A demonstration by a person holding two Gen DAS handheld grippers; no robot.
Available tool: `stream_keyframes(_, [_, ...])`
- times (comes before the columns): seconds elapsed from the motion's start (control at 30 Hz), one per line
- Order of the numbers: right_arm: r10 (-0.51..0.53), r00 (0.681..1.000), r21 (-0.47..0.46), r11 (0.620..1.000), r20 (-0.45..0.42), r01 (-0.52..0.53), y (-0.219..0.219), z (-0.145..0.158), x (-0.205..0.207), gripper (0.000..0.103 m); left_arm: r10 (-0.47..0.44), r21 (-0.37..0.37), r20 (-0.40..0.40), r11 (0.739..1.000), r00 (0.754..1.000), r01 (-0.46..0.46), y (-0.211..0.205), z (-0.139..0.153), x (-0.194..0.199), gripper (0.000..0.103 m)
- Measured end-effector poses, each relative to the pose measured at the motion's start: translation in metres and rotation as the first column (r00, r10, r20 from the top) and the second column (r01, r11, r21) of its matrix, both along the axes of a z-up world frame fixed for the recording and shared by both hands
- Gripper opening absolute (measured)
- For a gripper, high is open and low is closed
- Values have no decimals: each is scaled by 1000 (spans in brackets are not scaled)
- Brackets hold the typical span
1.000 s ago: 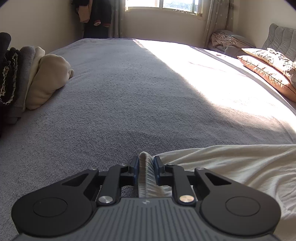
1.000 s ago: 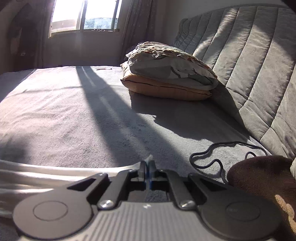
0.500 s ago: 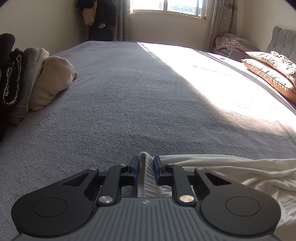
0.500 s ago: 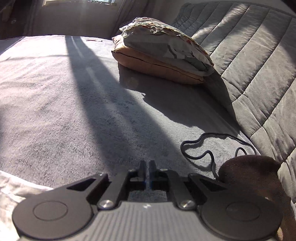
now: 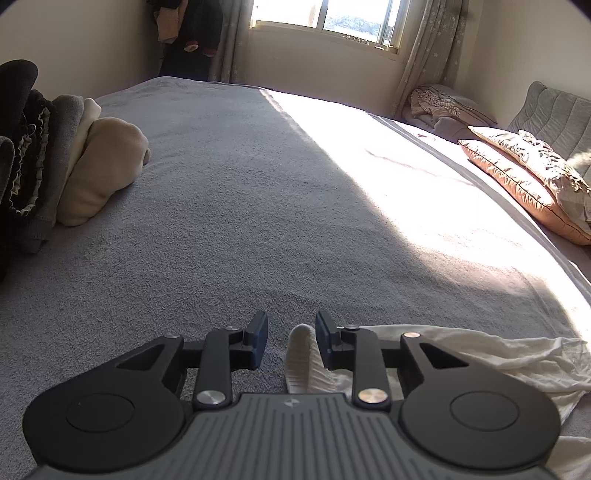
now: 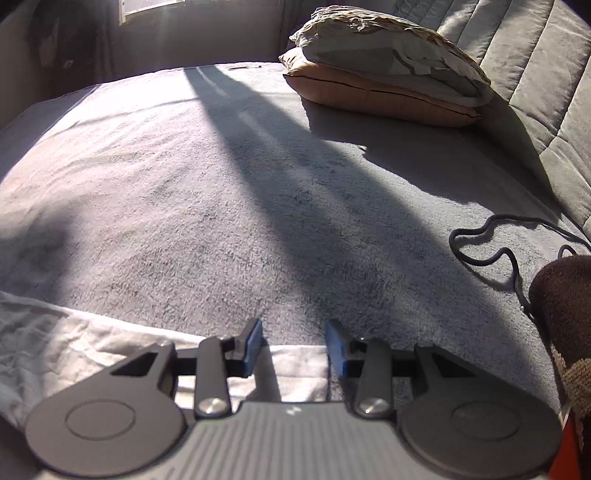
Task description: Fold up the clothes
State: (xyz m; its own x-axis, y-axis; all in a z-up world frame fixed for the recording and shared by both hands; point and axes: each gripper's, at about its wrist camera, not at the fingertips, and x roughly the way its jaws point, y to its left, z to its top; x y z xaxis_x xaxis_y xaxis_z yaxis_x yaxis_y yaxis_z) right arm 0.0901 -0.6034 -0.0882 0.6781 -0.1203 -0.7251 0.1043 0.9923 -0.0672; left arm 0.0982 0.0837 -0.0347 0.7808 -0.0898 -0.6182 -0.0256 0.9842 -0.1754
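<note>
Bedroom interior: grey-covered bed (image 5: 229,206) crossed by a sunlit band; window (image 5: 325,18) with curtains (image 5: 424,55) in the far cream wall (image 5: 74,44); quilted grey headboard (image 6: 535,74) behind stacked pillows (image 6: 388,74).

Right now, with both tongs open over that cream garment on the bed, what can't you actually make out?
- Cream garment: its type and full shape; both views cut it at the bottom edge and the tongs' bodies cover part.
- Brown item, right wrist view: cropped by the right edge, unidentifiable.
- Folded pile, left wrist view: its left part runs off the frame.
- Black cord: one end passes behind the brown item.
</note>
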Motion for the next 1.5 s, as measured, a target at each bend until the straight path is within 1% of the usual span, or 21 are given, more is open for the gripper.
stream_keyframes(0.03, [2, 1000, -10, 1000, 3, -2, 2, 1, 0, 10, -4, -19, 3, 1000, 1000, 4, 4, 1, -2, 31])
stream_keyframes(0.07, [2, 1000, -23, 1000, 6, -2, 5, 2, 1, 6, -15, -37, 5, 999, 1000, 16, 6, 1, -3, 34])
stream_keyframes(0.17, [-4, 1000, -93, 996, 17, 6, 11, 4, 3, 1, -75, -70, -3, 995, 997, 74, 5, -5, 2, 50])
stream_keyframes(0.27, [-62, 997, -126, 990, 47, 68, 8, 8, 5, 0, -92, -73, -20, 993, 996, 90, -3, -19, 11, 52])
stream_keyframes(0.3, [-85, 995, -136, 986, 61, 93, 8, 10, 6, 0, -85, -57, -36, 995, 996, 83, -7, -24, 14, 46])
stream_keyframes(0.33, [-102, 992, -145, 983, 69, 111, 7, 11, 6, 0, -81, -33, -51, 996, 995, 79, -11, -28, 16, 30])
stream_keyframes(0.37, [-123, 989, -158, 978, 77, 133, 6, 12, 7, 0, -86, -16, -64, 996, 994, 85, -15, -32, 18, 6])
stream_keyframes(0.43, [-150, 985, -186, 969, 87, 164, 4, 14, 8, 0, -87, -26, -53, 996, 995, 86, -16, -32, 19, 5])
stream_keyframes(0.6, [-179, 976, -217, 955, 127, 203, 2, 20, 7, 0, -13, -64, 16, 998, 1000, 14, -1, -19, 17, 4])
stream_keyframes(0.7, [-177, 971, -178, 962, 162, 205, 0, 29, 1, 0, -1, -87, 29, 996, 1000, 3, 3, -15, 17, 4])
stream_keyframes(0.77, [-160, 978, -101, 980, 133, 174, -8, 32, -1, 4, -9, -83, 18, 996, 1000, 10, 1, -16, 17, 5])
stream_keyframes(0.8, [-140, 984, -61, 987, 106, 147, -12, 31, -2, 11, -15, -78, 10, 997, 1000, 15, -1, -18, 17, 5])
stream_keyframes(0.83, [-139, 986, -52, 988, 87, 144, -16, 30, -3, 25, -18, -75, 3, 997, 1000, 18, -1, -19, 17, 5])
stream_keyframes(0.9, [-136, 989, -34, 990, 57, 138, -22, 27, -5, 38, -14, -81, -4, 997, 1000, 13, 0, -21, 18, 5])
stream_keyframes(1.0, [-82, 997, 49, 995, 3, 81, -29, 18, -10, 40, -6, -88, -5, 996, 1000, 6, 3, -20, 18, 5])
stream_keyframes(1.17, [-18, 1000, 22, 1000, -26, 18, -16, 0, -7, 42, -1, -79, 9, 997, 1000, 2, 1, -17, 17, 5])
stream_keyframes(1.2, [-13, 1000, 13, 1000, -23, 13, -13, -2, -6, 31, 3, -76, 10, 997, 1000, -2, 0, -17, 16, 5])
stream_keyframes(1.23, [17, 1000, -13, 1000, -25, -17, -6, -2, -5, 2, 7, -76, 11, 997, 1000, -6, 0, -16, 16, 5])
stream_keyframes(1.27, [50, 998, -41, 998, -29, -51, 1, -2, -4, 2, 9, -78, 12, 997, 1000, -8, 0, -16, 16, 5])
stream_keyframes(1.37, [47, 999, -164, 985, -6, -48, 15, 3, -4, 2, 9, -92, 32, 996, 999, -6, 0, -13, 14, 4])
stream_keyframes(1.5, [-51, 989, -172, 982, 142, 75, 8, 25, -2, 1, 31, -101, 55, 995, 998, -25, 1, -10, 13, 4])
